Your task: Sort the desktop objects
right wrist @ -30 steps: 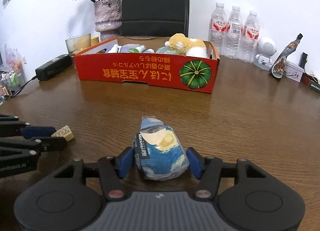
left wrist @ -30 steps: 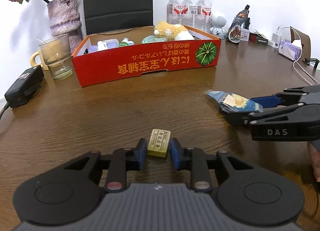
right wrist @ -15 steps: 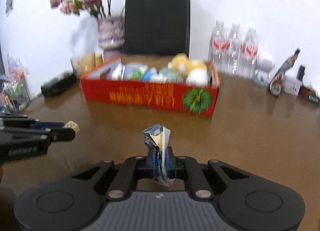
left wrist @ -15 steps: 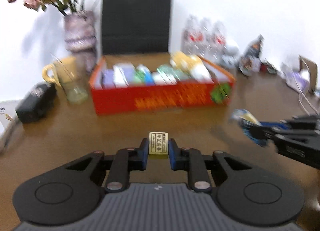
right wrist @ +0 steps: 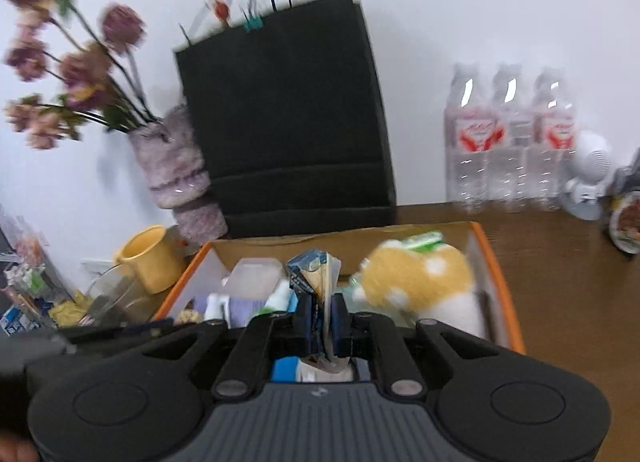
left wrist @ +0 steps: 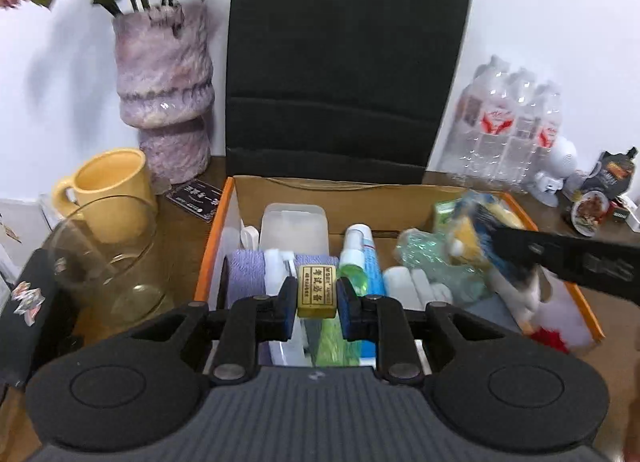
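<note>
Blurred water bottles (right wrist: pixel 510 142) and flowers (right wrist: pixel 60 62); yellow plush (right wrist: pixel 416 278) smeared, blue packet's (right wrist: pixel 316 274) print unreadable.

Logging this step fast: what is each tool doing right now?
Left tool: closed on the yellow eraser, above the box.
Right tool: closed on the blue snack packet, also over the box.

Orange-rimmed cardboard box (left wrist: pixel 408 194) lying crowded: purple yarn spool (left wrist: pixel 245 274) left, yellow plush toy (right wrist: pixel 416 274) right; tall black paper bag (left wrist: pixel 340 62) blocking the far side.
</note>
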The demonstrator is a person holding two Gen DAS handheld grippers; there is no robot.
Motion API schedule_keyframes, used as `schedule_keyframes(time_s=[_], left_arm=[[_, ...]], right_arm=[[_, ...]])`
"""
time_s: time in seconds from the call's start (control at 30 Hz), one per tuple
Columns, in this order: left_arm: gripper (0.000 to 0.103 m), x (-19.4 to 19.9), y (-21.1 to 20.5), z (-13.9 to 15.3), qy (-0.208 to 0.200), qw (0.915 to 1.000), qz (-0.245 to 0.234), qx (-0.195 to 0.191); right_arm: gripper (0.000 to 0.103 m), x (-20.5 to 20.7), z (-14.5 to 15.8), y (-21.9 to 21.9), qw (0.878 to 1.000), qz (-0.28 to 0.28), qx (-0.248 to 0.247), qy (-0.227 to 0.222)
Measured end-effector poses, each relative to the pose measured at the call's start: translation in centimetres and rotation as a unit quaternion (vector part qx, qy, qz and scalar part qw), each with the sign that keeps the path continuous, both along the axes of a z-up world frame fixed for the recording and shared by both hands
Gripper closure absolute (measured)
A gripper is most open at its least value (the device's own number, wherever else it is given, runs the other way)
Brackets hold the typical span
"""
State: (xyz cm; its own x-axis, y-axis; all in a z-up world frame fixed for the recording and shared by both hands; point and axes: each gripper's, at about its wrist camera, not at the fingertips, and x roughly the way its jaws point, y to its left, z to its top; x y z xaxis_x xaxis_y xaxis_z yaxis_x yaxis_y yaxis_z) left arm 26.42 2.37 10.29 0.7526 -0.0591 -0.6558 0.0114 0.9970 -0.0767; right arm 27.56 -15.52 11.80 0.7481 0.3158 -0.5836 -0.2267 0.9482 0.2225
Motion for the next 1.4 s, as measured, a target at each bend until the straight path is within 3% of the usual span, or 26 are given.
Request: schedule_keyframes(time_s=[0.1, 0.17, 0.2, 0.4, 0.57, 0.63, 0.77, 0.83, 0.93, 1.07, 1.23, 1.4], left_arm=[[0.081, 1.8, 0.3, -0.9, 0.017, 0.9998, -0.007, 0.000], [0.074, 2.3, 0.8, -1.3, 0.029, 0.9994, -0.016, -0.010], [0.069, 2.4, 1.1, -1.4, 0.031, 0.9992, -0.017, -0.017], [0.062, 2.0, 3.3, -0.4, 0.027, 0.9988, 0.006, -0.040], [0.046, 0.8, 2.8, 0.7, 0.041, 0.9989, 0.013, -0.022], [0.029, -0.3, 2.1, 1.3, 0.037, 0.9992, 0.011, -0.007], [0.019, -3.0, 0.8, 2.6, 0.021, 0.9998, 0.003, 0.007], [0.008, -4.5, 0.3, 2.8, 0.015, 0.9998, 0.005, 0.010], [0.004, -6.9, -0.5, 2.6, 0.008, 0.9998, 0.007, 0.018], [0.000, -10.4, -1.5, 1.4, 0.007, 0.9995, 0.014, 0.026], [0.000, -16.0, -2.8, -1.7, 0.003, 0.9993, 0.015, 0.035], [0.000, -21.0, -3.2, -4.9, -0.002, 0.9989, 0.017, 0.044]], right_arm=[[0.091, 3.7, -1.3, 1.7, 1.000, -0.013, -0.006, 0.023], [0.064, 5.7, -2.2, 2.6, 0.999, -0.021, -0.004, 0.040], [0.058, 6.2, -2.5, 2.7, 0.999, -0.026, -0.006, 0.043], [0.046, 5.4, -2.0, 2.0, 0.999, -0.026, -0.012, 0.043], [0.042, 2.0, -1.1, 0.1, 0.998, -0.024, -0.033, 0.046], [0.041, 0.6, -0.7, -0.7, 0.998, -0.023, -0.041, 0.047], [0.040, -2.1, 0.1, -2.3, 0.997, -0.022, -0.058, 0.049], [0.036, -3.5, 0.5, -3.0, 0.996, -0.022, -0.067, 0.050], [0.029, -5.9, 0.5, -4.0, 0.996, -0.021, -0.077, 0.049], [0.028, -10.6, -1.3, -4.4, 0.996, -0.022, -0.083, 0.035], [0.017, -16.5, -3.6, -5.0, 0.996, -0.022, -0.089, 0.018], [0.016, -22.3, -5.8, -5.6, 0.995, -0.023, -0.096, 0.001]])
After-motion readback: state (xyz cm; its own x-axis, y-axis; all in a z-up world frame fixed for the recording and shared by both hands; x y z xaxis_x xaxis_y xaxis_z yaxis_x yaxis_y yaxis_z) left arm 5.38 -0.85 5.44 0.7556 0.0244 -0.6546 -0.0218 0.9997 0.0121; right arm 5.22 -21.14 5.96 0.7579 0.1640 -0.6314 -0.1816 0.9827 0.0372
